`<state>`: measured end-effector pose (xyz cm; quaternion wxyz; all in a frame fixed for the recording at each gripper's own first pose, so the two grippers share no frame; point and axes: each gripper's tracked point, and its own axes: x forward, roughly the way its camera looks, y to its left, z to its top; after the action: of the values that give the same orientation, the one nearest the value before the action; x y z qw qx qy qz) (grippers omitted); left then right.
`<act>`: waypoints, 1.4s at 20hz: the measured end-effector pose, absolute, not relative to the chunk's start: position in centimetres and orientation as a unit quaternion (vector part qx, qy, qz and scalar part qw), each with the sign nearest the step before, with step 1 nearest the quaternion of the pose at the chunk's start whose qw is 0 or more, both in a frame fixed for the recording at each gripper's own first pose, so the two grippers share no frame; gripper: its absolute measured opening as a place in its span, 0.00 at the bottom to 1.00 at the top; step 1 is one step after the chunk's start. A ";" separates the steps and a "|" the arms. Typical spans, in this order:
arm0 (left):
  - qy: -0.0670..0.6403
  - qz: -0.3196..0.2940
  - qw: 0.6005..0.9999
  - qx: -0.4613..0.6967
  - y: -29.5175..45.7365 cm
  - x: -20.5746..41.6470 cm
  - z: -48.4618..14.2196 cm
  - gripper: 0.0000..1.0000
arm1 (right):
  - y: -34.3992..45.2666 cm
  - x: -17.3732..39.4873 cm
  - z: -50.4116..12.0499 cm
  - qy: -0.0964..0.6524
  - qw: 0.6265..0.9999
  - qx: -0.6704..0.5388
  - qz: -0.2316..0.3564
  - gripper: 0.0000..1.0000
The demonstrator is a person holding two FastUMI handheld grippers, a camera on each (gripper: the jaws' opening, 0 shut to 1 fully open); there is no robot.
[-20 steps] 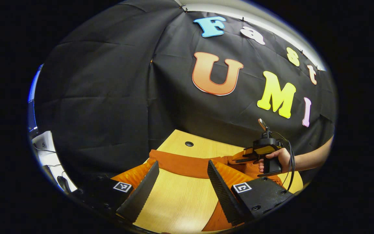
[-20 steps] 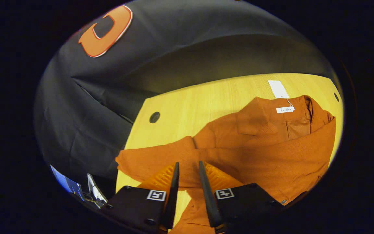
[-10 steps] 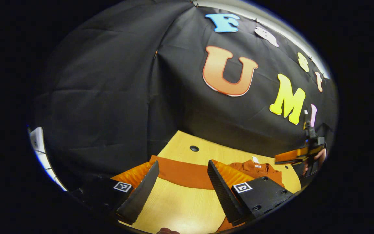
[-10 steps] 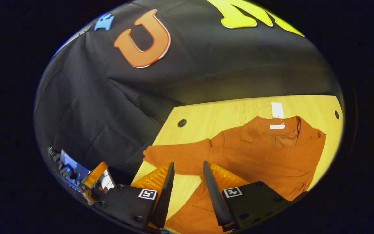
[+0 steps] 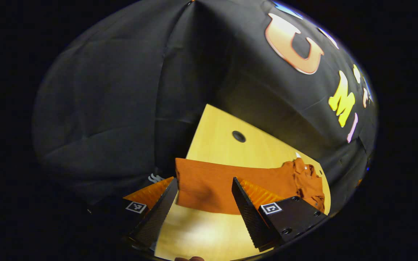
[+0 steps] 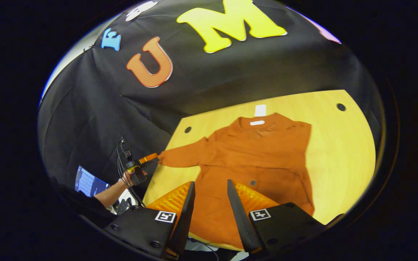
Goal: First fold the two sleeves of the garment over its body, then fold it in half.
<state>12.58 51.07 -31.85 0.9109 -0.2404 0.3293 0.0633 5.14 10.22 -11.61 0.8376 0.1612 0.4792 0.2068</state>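
Right gripper view, compared with half a second ago, sits farther back and higher: the whole rust-orange knitted garment (image 6: 256, 159) now lies in the centre of the frame on the pale wooden table (image 6: 343, 145), where before only its upper part filled the lower right. The right gripper (image 6: 209, 206) hovers at the bottom centre above the hem, its fingers a narrow gap apart and gripping nothing. At the lower left a person's hand (image 6: 129, 177) holds the left gripper (image 6: 150, 158) level at the table's edge, its tips at the cuff of the outstretched sleeve (image 6: 183, 156). In the left gripper view that gripper (image 5: 203, 203) is spread wide, the sleeve (image 5: 209, 185) lying flat beyond and between its fingers, nearer than earlier. The other sleeve is already folded over the body; a white tag (image 6: 260, 110) lies above the collar.
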 end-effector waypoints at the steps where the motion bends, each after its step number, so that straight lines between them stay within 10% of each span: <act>1: 0.342 0.068 0.904 -0.246 51.9 12.7 -33.1 0.98 | 9.0 4.6 -11.6 0.482 0.839 0.160 0.194 0.59; 10: 0.368 0.059 0.878 -0.301 50.3 16.3 -35.9 0.94 | 8.1 3.5 -13.6 0.499 0.835 0.153 0.173 0.59; 11: 0.361 0.077 0.881 -0.297 50.9 16.5 -35.6 0.68 | 8.4 3.3 -13.8 0.501 0.834 0.145 0.181 0.59; 12: 0.372 0.090 0.875 -0.298 50.7 16.2 -35.8 0.81 | 8.7 3.0 -14.0 0.502 0.833 0.137 0.188 0.59; 16: 0.376 0.143 0.877 -0.264 51.9 15.7 -34.9 0.62 | 8.8 2.6 -14.2 0.498 0.834 0.132 0.197 0.60; 20: 0.370 0.159 0.876 -0.267 51.7 15.2 -33.2 0.06 | 7.1 2.7 -14.0 0.488 0.839 0.155 0.185 0.59; 28: 0.274 0.083 0.932 -0.222 42.0 16.9 -17.0 0.03 | 4.1 3.1 -12.3 0.440 0.850 0.226 0.182 0.59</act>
<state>16.94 41.95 -17.00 0.9320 -0.2219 0.2743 0.0829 3.12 4.10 -12.31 0.8498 0.2256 0.4402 0.1824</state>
